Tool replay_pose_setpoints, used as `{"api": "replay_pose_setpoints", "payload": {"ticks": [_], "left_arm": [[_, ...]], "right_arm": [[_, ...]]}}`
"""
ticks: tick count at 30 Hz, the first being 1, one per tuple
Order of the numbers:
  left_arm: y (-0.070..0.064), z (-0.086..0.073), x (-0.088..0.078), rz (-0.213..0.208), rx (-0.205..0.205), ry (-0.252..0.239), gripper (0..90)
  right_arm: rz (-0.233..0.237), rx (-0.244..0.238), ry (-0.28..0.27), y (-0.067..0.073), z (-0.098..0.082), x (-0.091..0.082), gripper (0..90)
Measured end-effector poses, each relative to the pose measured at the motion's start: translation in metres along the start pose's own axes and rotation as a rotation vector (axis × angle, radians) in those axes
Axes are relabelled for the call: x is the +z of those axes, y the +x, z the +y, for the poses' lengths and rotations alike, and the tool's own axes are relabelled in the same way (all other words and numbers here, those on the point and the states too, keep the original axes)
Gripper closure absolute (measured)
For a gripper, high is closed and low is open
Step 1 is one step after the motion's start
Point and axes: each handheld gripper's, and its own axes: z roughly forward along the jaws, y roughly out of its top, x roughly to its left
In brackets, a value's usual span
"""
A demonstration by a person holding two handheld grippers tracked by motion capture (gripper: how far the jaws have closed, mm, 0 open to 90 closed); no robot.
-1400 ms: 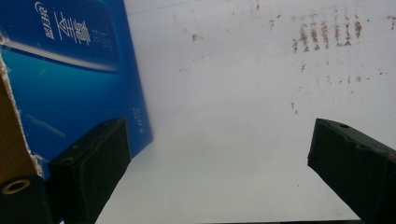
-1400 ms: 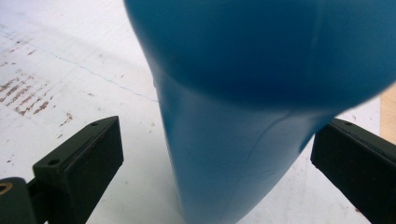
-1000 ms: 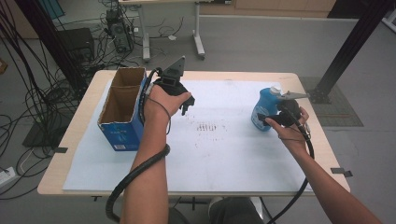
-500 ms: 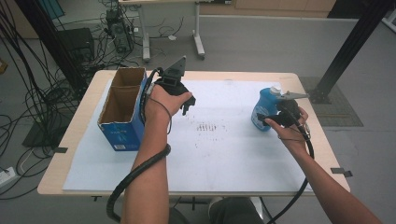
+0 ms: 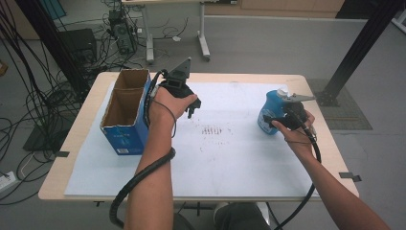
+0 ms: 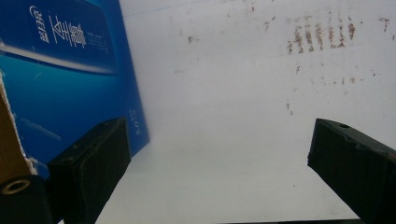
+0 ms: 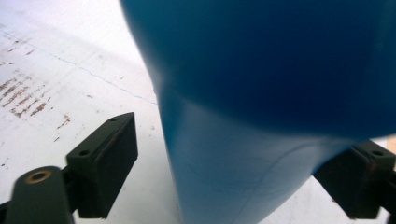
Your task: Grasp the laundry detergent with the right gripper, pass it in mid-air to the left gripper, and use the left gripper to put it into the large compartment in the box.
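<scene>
Right gripper view: right gripper (image 7: 224,163) jaws spread around the round blue plastic bottle (image 7: 261,93), left jaw apart from it, right jaw close at its side; contact unclear. In the high view the bottle (image 5: 269,111) stands at 3 o'clock on the white table sheet (image 5: 230,158). Left gripper (image 6: 219,163) spread wide, empty, hovering beside the open blue cardboard box (image 5: 125,115) at 9 o'clock. Barely any change over the last second; both hands hold position. Likely a bottle grasp pending.

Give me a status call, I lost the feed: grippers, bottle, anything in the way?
Left gripper open, empty, beside the cardboard box. Right gripper open around the blue bottle, left finger not touching. Bottle upright on the white sheet. Nothing between.
</scene>
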Motion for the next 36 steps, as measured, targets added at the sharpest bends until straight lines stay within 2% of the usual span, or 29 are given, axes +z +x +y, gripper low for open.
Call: {"api": "replay_pose_setpoints", "payload": {"ticks": [10,15,36], "left_arm": [[-0.0017,0.0001,0.0016,0.001,0.003,0.004,6.3],[-0.001,0.0003,0.0009,0.002,0.001,0.004,6.3],[0.0038,-0.0024,-0.0022,0.003,-0.003,0.001,6.4]], "right_arm": [[-0.011,-0.017,0.0,-0.0014,-0.0002,0.0034,26.7],[-0.004,-0.031,-0.007,-0.0002,-0.0005,0.0042,39.0],[0.021,-0.022,-0.008,-0.0036,-0.001,0.0037,42.2]]}}
